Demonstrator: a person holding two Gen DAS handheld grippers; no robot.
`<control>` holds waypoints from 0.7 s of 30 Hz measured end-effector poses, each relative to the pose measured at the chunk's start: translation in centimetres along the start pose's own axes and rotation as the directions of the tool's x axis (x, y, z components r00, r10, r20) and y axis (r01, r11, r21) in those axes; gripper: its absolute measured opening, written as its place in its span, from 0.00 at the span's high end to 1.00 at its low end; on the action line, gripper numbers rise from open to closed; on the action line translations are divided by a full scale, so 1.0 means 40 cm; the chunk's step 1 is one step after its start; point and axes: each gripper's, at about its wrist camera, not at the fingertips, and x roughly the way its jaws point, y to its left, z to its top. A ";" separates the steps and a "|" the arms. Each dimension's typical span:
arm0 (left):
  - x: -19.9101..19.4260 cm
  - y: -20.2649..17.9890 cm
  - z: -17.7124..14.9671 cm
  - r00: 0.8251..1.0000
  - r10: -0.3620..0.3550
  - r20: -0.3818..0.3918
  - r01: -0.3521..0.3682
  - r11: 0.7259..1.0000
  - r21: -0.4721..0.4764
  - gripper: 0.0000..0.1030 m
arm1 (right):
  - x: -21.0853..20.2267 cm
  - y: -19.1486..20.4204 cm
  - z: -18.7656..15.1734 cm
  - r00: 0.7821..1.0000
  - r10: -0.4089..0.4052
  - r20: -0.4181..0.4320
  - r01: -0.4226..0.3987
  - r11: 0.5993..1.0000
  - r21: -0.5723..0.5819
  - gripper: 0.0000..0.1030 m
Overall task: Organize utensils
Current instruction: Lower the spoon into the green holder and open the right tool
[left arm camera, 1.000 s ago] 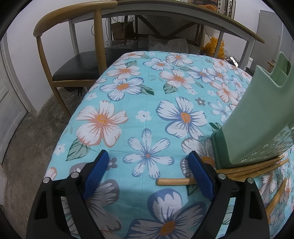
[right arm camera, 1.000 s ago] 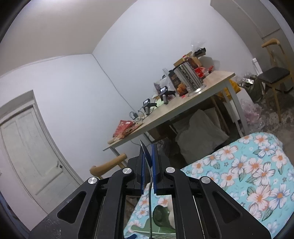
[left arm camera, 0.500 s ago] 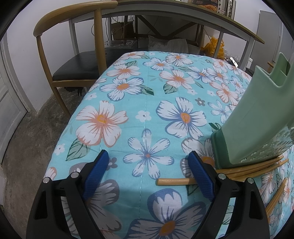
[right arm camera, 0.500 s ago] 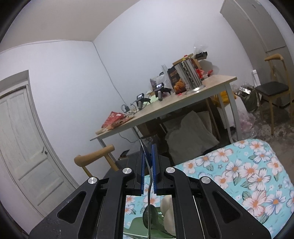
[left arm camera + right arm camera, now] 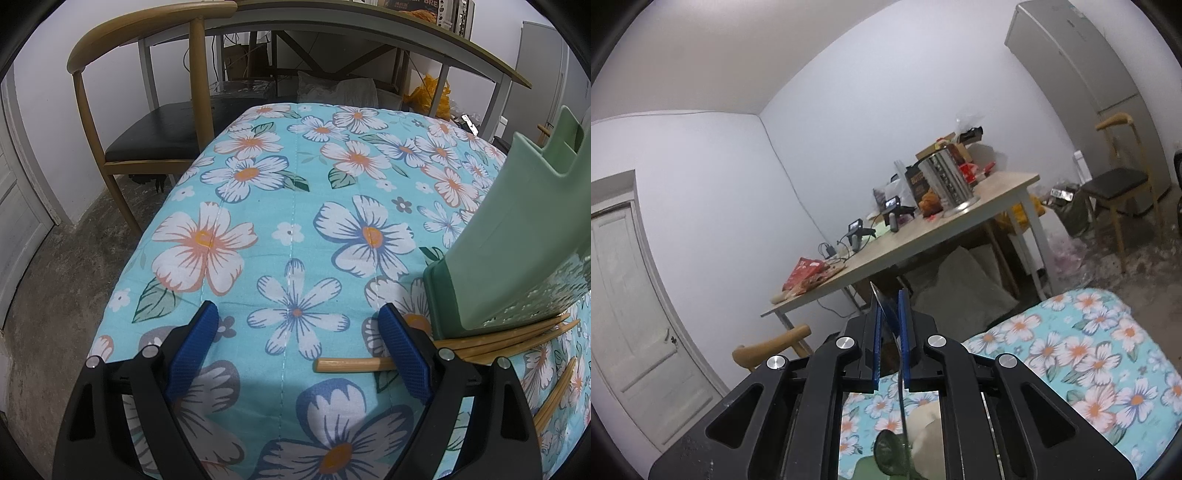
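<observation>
1. Right gripper (image 5: 889, 339) is clamping a metal spoon (image 5: 892, 439), bowl hanging over the green holder (image 5: 517, 240).
2. Left gripper (image 5: 299, 354) is gaping wide, empty, beside the chopsticks (image 5: 480, 343).
3. Thin handle risks slipping, spoon missing its slot.

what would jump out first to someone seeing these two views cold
The floral cloth fills the left wrist view, with a green utensil holder at its right edge and wooden chopsticks lying at its base beside the open left gripper. In the right wrist view, the right gripper is shut on a thin metal spoon, its bowl hanging down, against a cluttered table.
</observation>
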 end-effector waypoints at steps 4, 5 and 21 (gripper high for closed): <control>0.000 0.002 0.000 1.000 0.000 0.000 0.000 1.000 0.000 0.17 | 0.012 0.033 -0.022 0.999 -0.035 0.012 0.036 0.997 -0.063 0.92; 0.000 0.002 0.000 1.000 -0.001 0.000 0.001 1.000 0.000 0.17 | 0.012 0.043 -0.026 0.999 -0.043 0.022 0.044 0.995 -0.086 0.92; -0.003 0.003 0.000 1.000 -0.012 0.002 0.012 1.000 -0.004 0.16 | 0.038 0.079 -0.033 0.999 0.005 -0.052 -0.012 0.993 -0.121 0.83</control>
